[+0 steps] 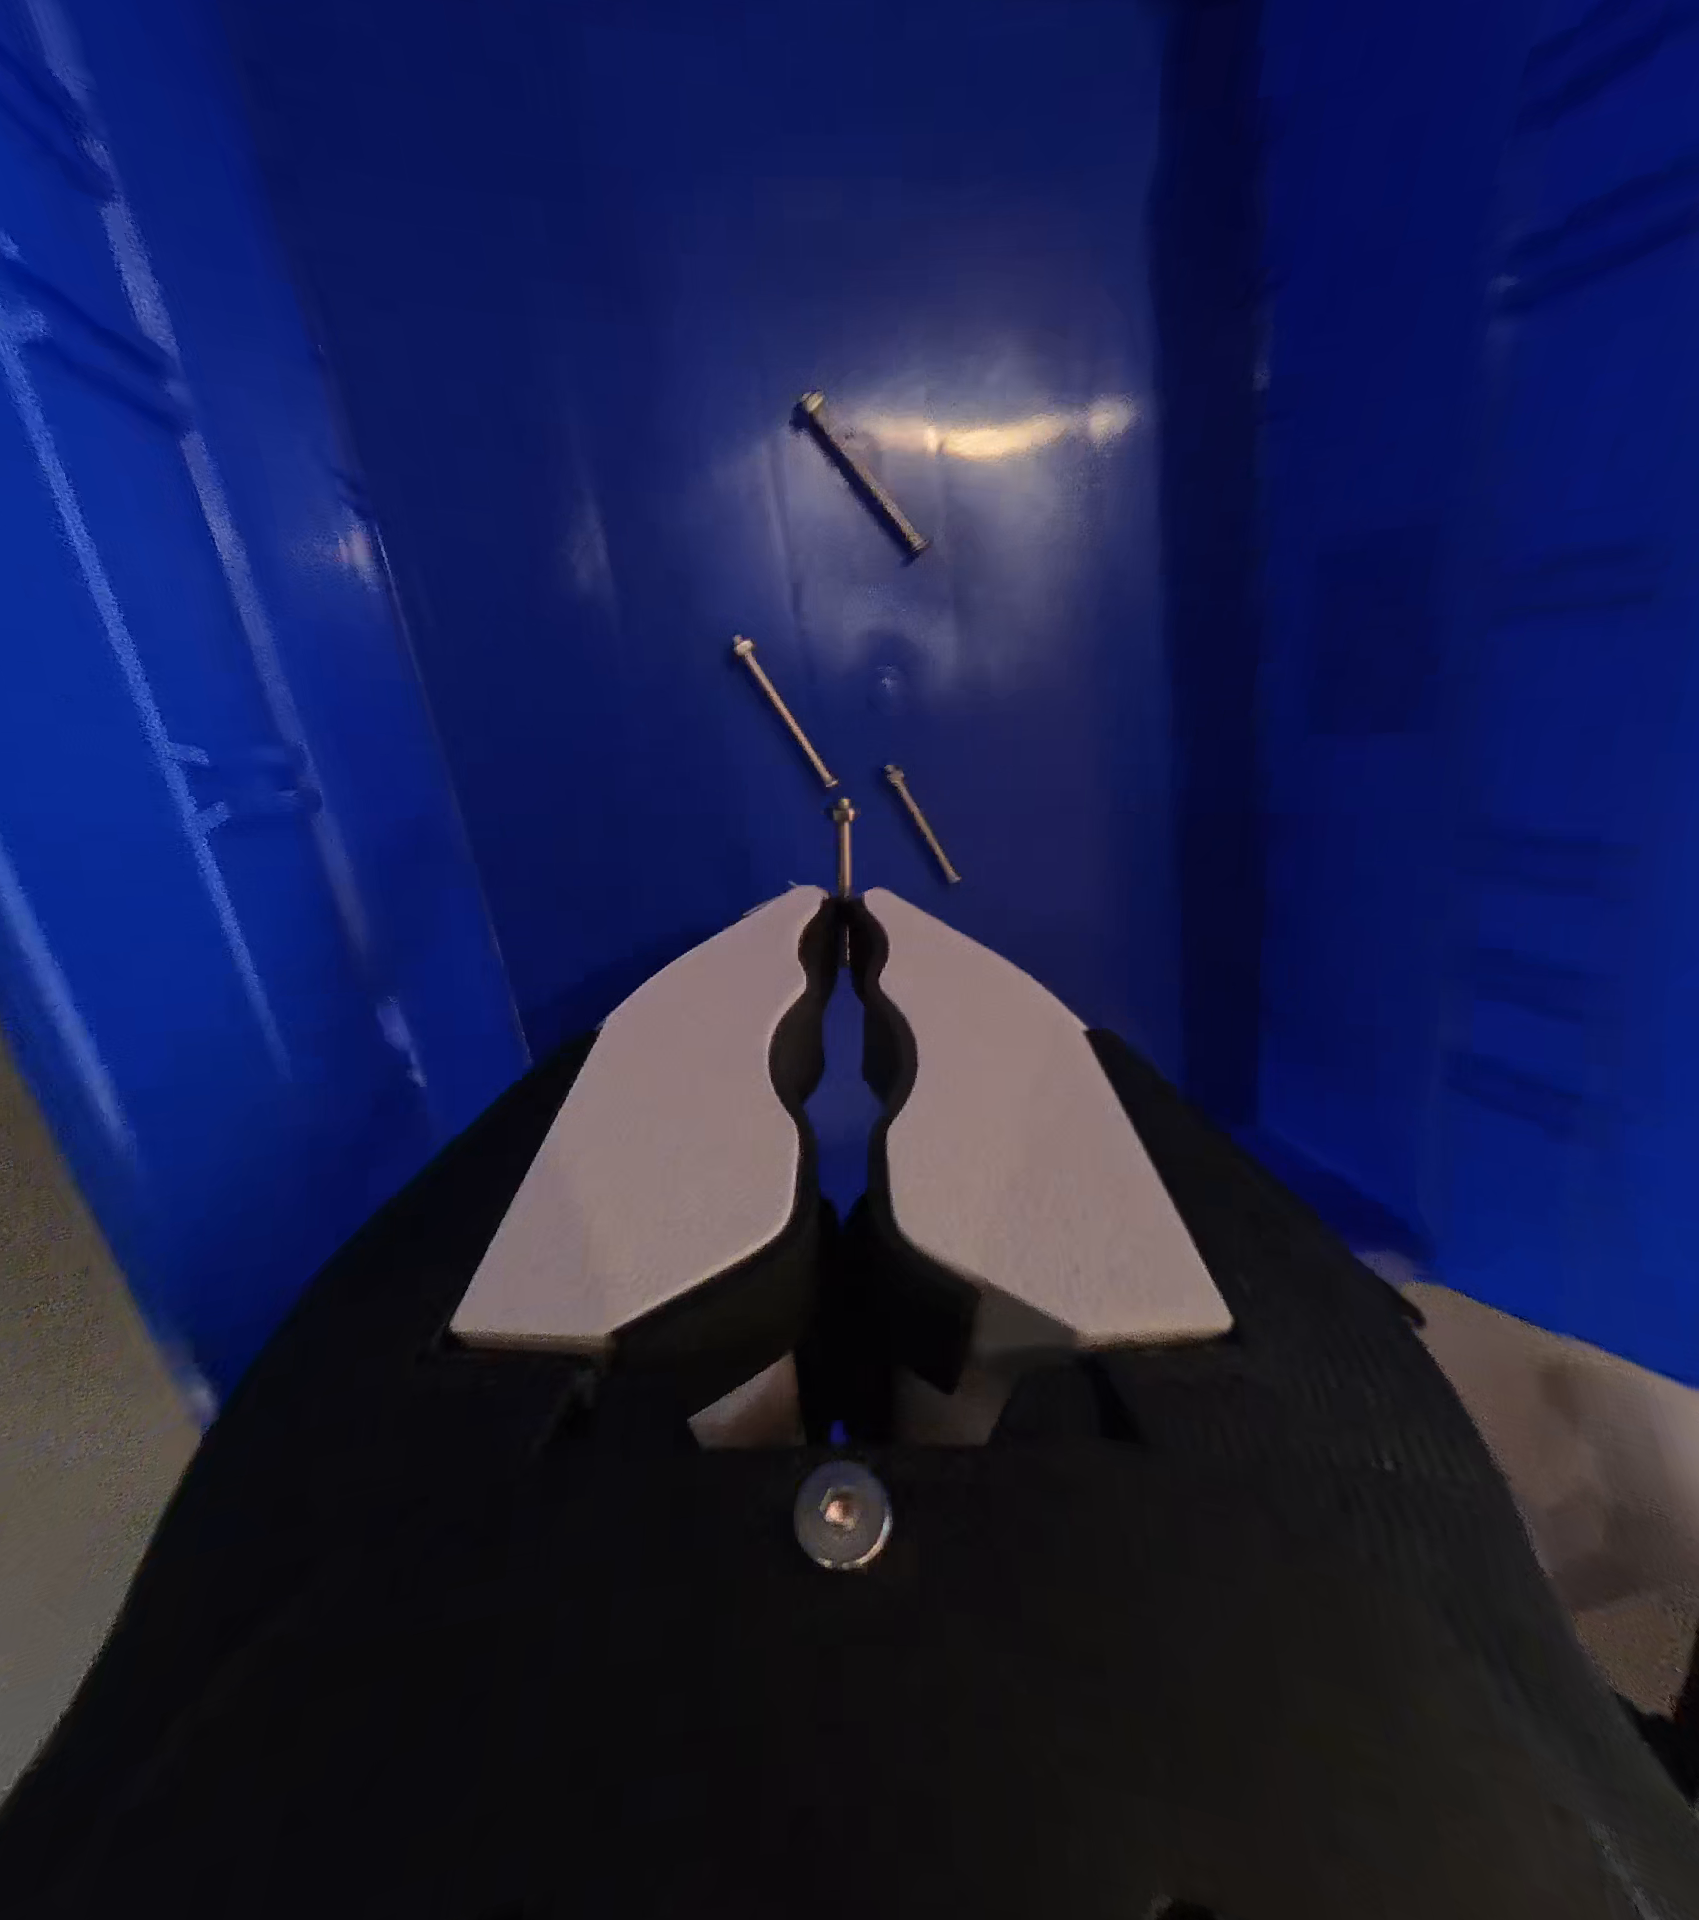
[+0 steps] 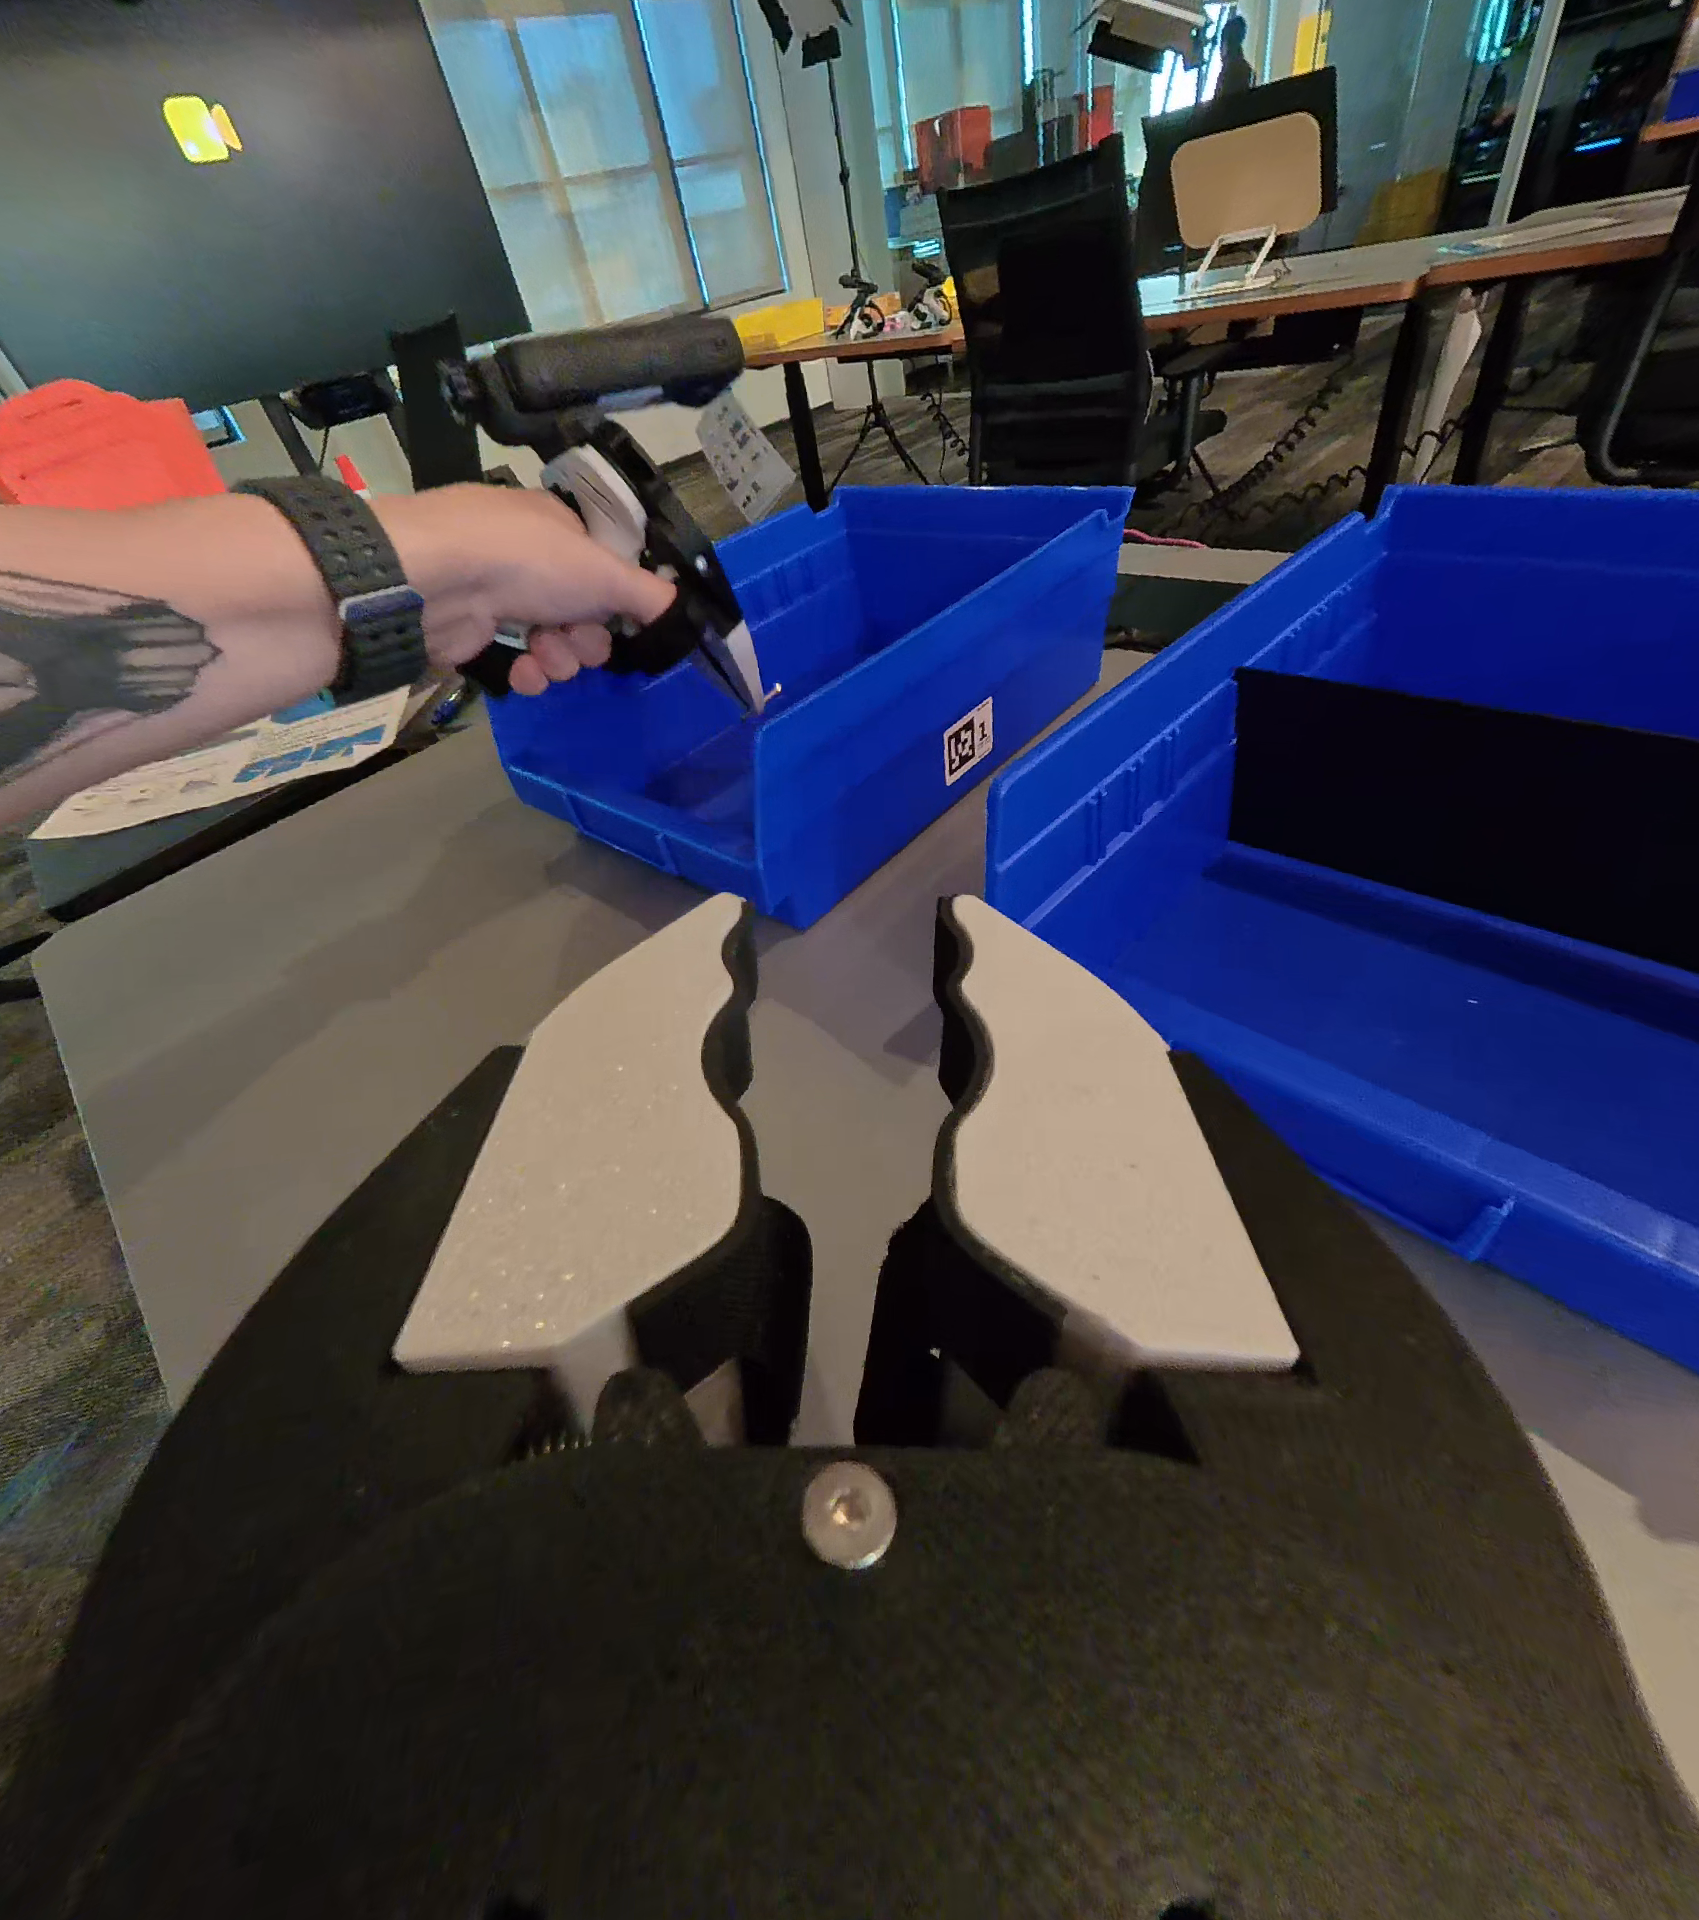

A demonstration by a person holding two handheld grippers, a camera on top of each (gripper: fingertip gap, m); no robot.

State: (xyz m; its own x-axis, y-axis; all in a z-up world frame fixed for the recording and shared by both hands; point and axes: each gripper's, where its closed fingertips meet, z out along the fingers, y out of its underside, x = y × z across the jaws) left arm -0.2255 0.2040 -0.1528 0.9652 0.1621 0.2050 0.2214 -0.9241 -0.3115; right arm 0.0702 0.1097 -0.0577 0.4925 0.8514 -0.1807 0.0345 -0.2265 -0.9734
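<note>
My left gripper (image 1: 843, 896) pinches 1 thin bolt (image 1: 843, 844) inside the blue bin (image 1: 616, 312), above 3 loose bolts (image 1: 785, 711); my right gripper (image 2: 845, 914) gapes empty.

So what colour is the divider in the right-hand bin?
Black divider, clearest in the right wrist view.

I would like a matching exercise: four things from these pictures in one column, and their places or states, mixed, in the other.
Things:
1. left gripper
2. right gripper
3. thick bolt
4. black divider

States:
A. open, holding nothing, above the grey table
B. upright inside the nearer blue bin
C. shut on a thin bolt
D. lying loose on the farther bin's floor

Pairs: 1-C, 2-A, 3-D, 4-B
</note>
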